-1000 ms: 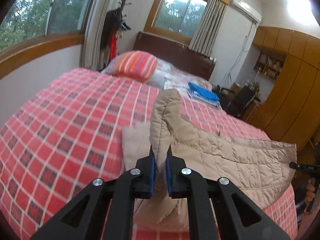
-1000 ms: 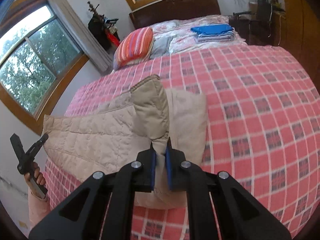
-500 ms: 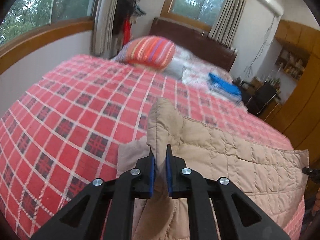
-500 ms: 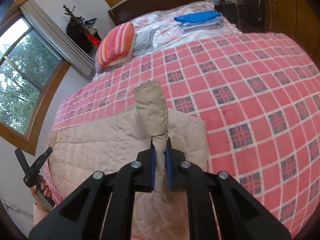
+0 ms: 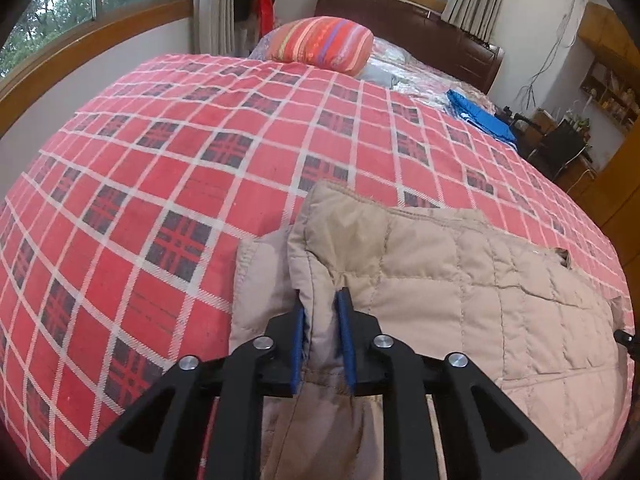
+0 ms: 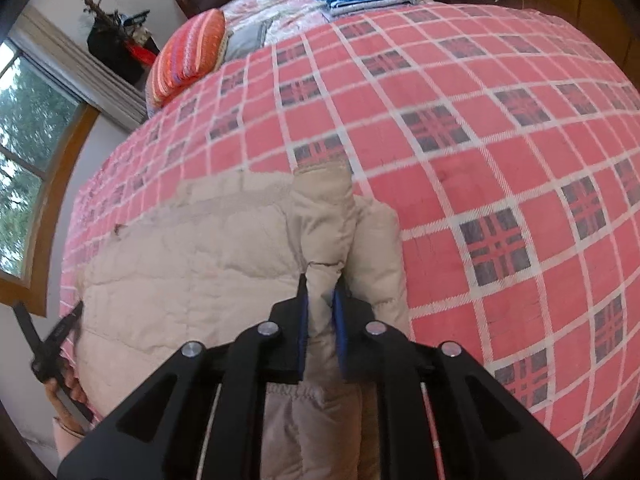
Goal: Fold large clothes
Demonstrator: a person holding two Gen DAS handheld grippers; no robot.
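Both of your tools are clenched on folds of the beige quilted padded jacket (image 5: 460, 280): your left gripper (image 5: 322, 312) pinches one corner, your right gripper (image 6: 320, 292) the opposite one. The jacket lies on the red plaid bedspread (image 5: 180, 168), its folded edge toward 12 o'clock in both wrist views.

The thick padding bulges between the blue pads (image 5: 344, 320); let go unevenly and I judge the top layer will spring back or slide off the layer beneath, leaving a skewed fold. Dragging could also bunch the bedspread.

Compared with a second ago, the pinched corners have come down from standing high to nearly flat, and you have carried them further up the bed.
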